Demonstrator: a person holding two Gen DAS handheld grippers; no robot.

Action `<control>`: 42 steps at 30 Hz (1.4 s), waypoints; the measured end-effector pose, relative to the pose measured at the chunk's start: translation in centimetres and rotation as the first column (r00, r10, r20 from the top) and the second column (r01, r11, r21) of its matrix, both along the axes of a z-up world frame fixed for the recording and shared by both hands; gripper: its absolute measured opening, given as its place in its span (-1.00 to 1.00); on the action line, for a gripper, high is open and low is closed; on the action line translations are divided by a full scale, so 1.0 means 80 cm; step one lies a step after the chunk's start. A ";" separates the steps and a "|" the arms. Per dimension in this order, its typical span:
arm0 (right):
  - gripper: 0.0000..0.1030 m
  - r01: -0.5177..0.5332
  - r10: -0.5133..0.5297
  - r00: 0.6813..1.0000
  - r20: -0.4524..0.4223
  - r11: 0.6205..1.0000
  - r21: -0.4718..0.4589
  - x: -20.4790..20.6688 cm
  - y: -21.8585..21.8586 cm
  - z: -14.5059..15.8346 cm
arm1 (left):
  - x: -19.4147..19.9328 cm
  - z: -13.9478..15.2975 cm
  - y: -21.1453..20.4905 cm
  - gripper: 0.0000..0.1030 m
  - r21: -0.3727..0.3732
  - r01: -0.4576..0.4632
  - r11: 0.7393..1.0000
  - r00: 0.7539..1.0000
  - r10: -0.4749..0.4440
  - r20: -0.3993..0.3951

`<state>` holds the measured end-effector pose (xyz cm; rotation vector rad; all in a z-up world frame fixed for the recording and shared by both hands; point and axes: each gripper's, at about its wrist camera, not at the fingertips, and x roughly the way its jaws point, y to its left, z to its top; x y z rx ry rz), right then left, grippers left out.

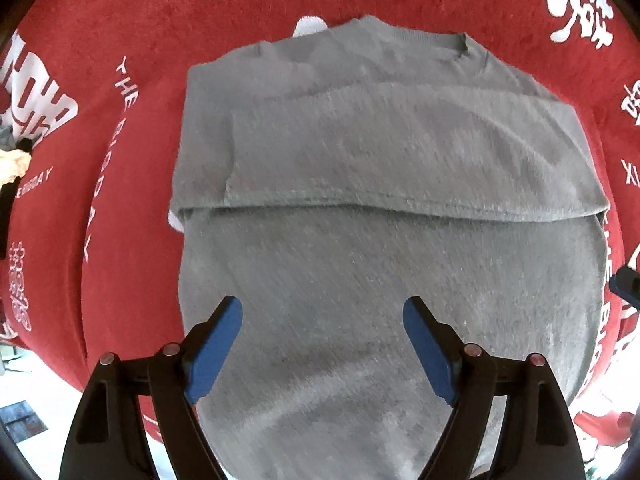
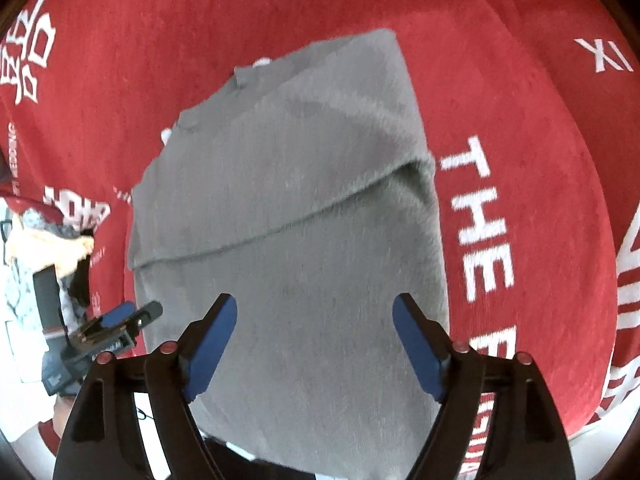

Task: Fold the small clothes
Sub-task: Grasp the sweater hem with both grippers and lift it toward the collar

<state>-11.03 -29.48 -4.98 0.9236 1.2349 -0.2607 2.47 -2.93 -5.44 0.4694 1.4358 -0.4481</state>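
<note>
A small grey T-shirt lies on a red cloth with white lettering. Its sides are folded in over the middle, and a hem edge runs across it. The collar is at the far end. My left gripper is open and empty, above the shirt's near part. The shirt also shows in the right wrist view. My right gripper is open and empty above the shirt's near end. The left gripper shows at the left of the right wrist view, beside the shirt's edge.
The red cloth covers the table around the shirt. A pile of pale and dark fabric lies at the left edge. The table's near edge and a white floor show at the lower left.
</note>
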 end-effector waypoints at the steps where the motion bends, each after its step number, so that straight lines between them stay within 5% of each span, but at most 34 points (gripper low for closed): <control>1: 0.61 -0.014 0.014 1.000 -0.006 1.000 0.002 -0.002 0.001 0.000 | -0.004 0.000 -0.002 0.62 0.004 -0.007 1.000 1.000 0.007 -0.005; 13: 0.61 -0.149 0.153 0.987 -0.041 0.984 0.097 -0.029 0.002 -0.011 | -0.045 0.014 -0.016 0.62 0.017 -0.062 0.998 0.998 0.063 -0.019; 22: 0.61 -0.136 0.141 0.989 -0.033 0.983 0.127 -0.063 0.015 -0.014 | -0.091 0.016 0.003 0.62 0.019 -0.042 0.999 0.998 0.043 -0.056; 35: 0.61 -0.047 0.051 0.998 -0.038 0.992 0.115 -0.162 0.102 -0.005 | -0.148 0.035 0.145 0.62 -0.075 -0.039 0.996 0.998 0.035 -0.058; 42: 0.61 0.012 -0.005 0.999 -0.054 0.992 0.125 -0.209 0.121 -0.023 | -0.161 0.016 0.222 0.62 -0.133 -0.026 0.991 0.997 0.016 -0.078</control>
